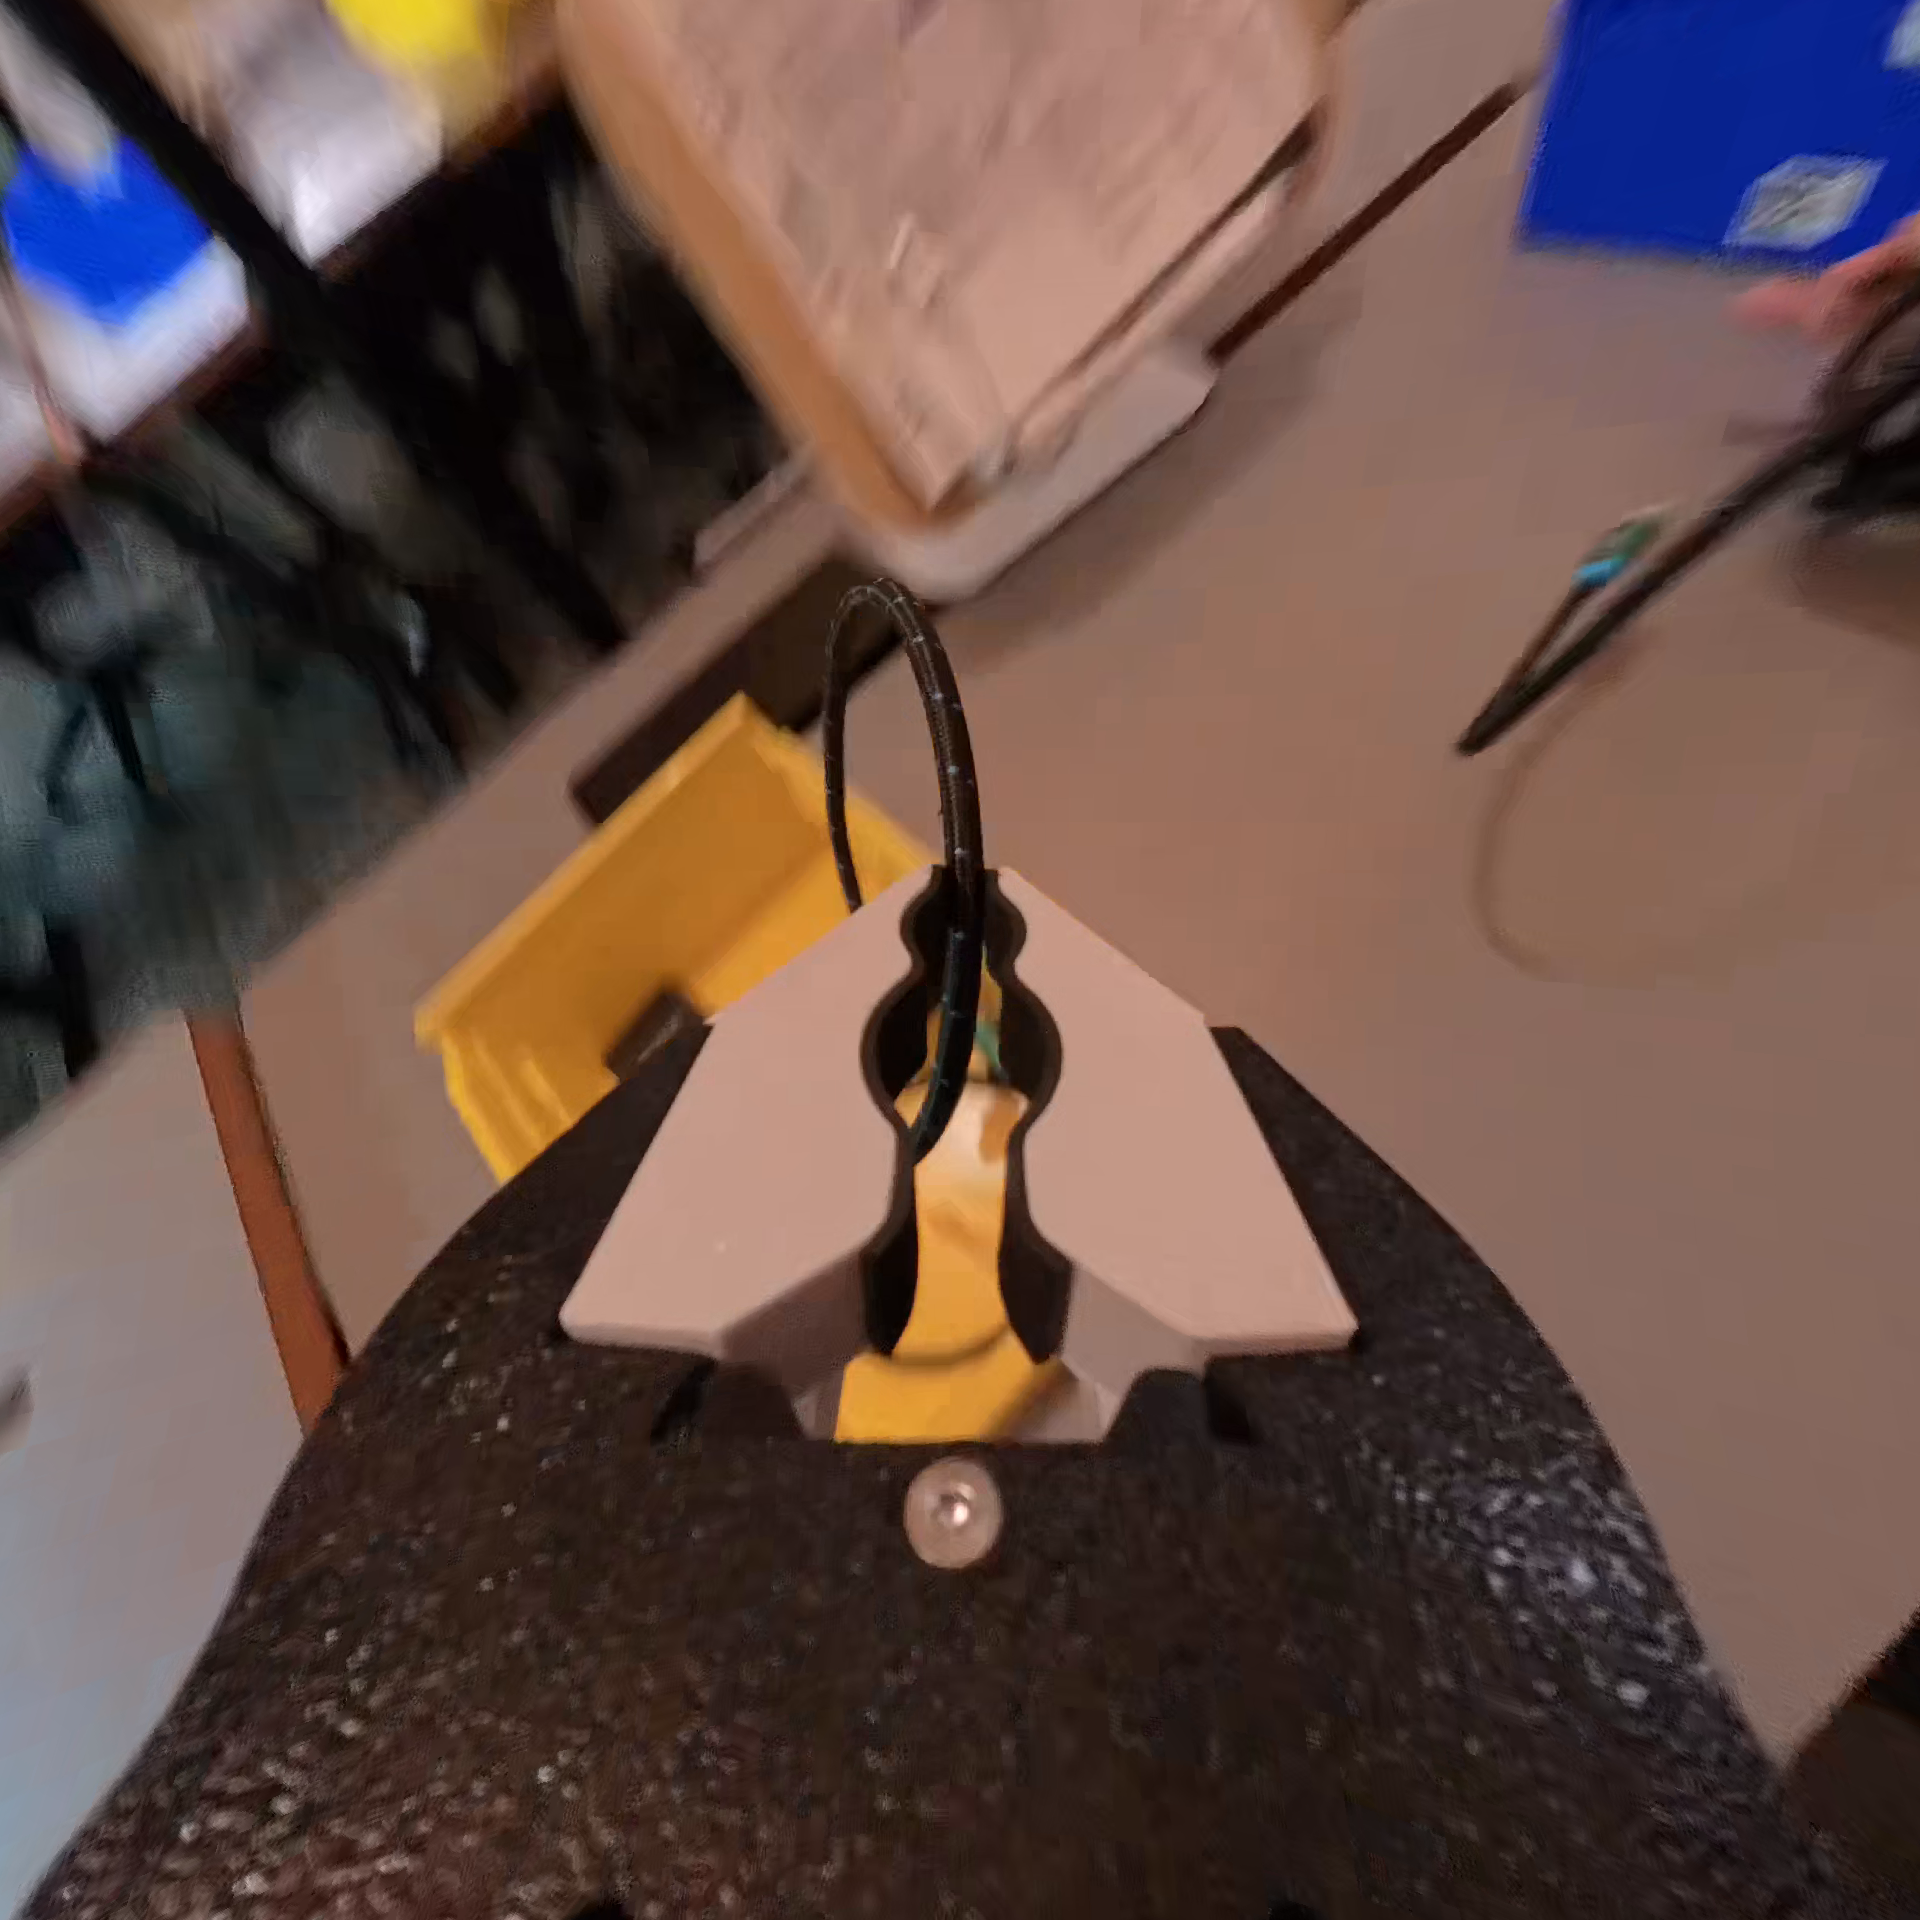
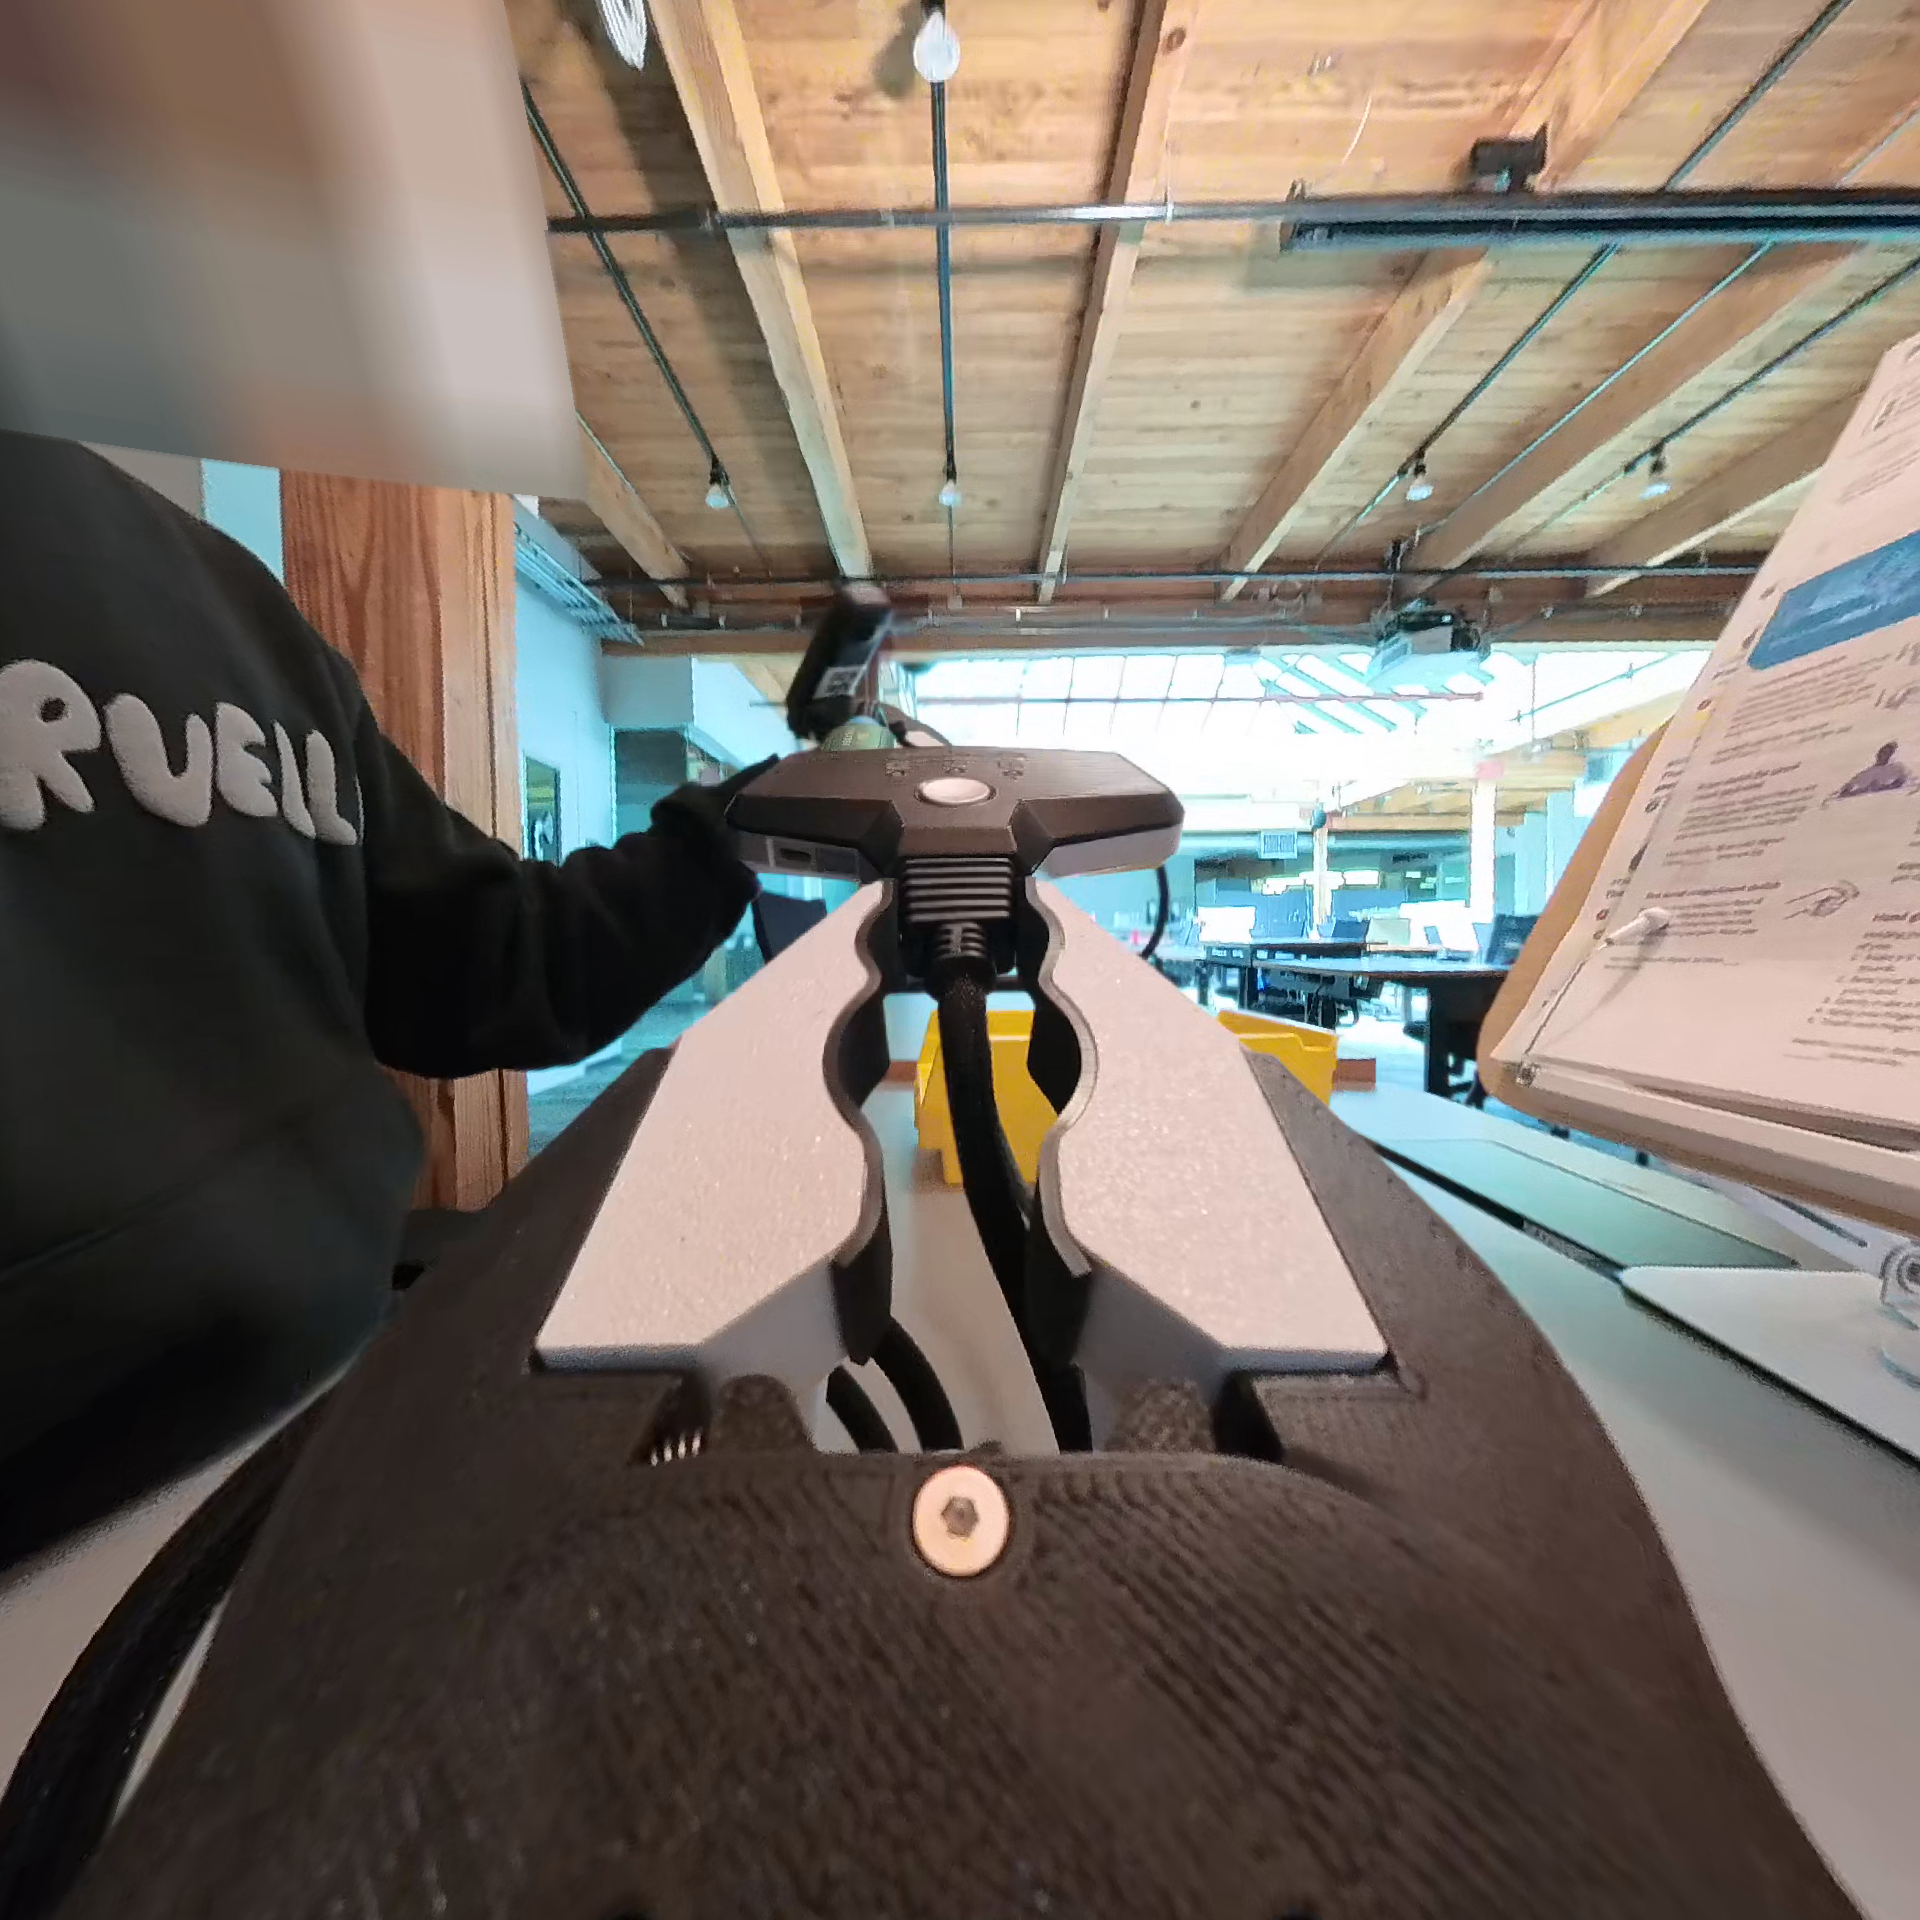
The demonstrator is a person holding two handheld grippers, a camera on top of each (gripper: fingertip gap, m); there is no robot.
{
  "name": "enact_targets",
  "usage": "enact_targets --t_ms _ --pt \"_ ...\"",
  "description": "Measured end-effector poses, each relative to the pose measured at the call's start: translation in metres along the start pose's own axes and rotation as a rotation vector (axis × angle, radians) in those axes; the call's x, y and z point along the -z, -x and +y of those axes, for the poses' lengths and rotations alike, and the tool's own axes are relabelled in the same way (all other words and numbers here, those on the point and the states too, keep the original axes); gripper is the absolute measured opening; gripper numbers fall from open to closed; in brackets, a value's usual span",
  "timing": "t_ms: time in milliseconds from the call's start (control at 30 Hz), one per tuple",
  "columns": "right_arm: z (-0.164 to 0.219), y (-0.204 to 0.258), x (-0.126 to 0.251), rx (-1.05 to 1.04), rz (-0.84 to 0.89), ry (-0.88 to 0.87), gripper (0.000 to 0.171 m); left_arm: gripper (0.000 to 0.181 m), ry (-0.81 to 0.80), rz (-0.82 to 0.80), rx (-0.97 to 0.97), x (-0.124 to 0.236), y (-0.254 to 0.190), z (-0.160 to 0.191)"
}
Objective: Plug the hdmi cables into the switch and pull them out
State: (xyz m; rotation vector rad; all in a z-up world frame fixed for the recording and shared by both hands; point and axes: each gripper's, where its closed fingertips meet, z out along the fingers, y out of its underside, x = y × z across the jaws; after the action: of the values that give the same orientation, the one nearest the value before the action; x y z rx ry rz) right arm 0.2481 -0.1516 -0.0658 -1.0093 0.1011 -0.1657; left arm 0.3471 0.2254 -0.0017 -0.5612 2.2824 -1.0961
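Left wrist view: left gripper (image 1: 961,894) jaws clamped on a looping black cable (image 1: 951,769) above the yellow bin (image 1: 665,935); right wrist view: right gripper (image 2: 961,914) jaws pinching the plug (image 2: 956,902) at the black switch (image 2: 954,800), beyond the bin.

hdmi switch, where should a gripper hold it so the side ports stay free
By the ribbed strain relief at the near end of the switch, coming from the cable side along the cable's line. That neck is narrow enough to sit between the right gripper's fingers, as now, and the wide flat body keeps its side port uncovered.
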Motion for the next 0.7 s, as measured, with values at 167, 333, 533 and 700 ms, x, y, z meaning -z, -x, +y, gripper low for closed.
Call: enact_targets --t_ms 167,333,533,700 --pt "-0.025 0.008 0.013 0.024 -0.032 -0.110 0.020 0.004 -0.158 0.150 -0.458 -0.030 -0.095 -0.035" --pt "-0.043 0.015 0.022 0.057 -0.039 -0.173 0.020 0.004 -0.037 0.288 -0.731 -0.097 -0.178 0.034" --pt "-0.034 0.007 0.021 0.070 0.009 -0.115 0.020 0.003 0.020 0.566 -0.641 -0.110 -0.248 0.094" --pt "-0.029 0.005 0.021 0.059 0.009 -0.099 0.020 0.030 0.093 0.744 -0.280 -0.097 -0.267 0.109"
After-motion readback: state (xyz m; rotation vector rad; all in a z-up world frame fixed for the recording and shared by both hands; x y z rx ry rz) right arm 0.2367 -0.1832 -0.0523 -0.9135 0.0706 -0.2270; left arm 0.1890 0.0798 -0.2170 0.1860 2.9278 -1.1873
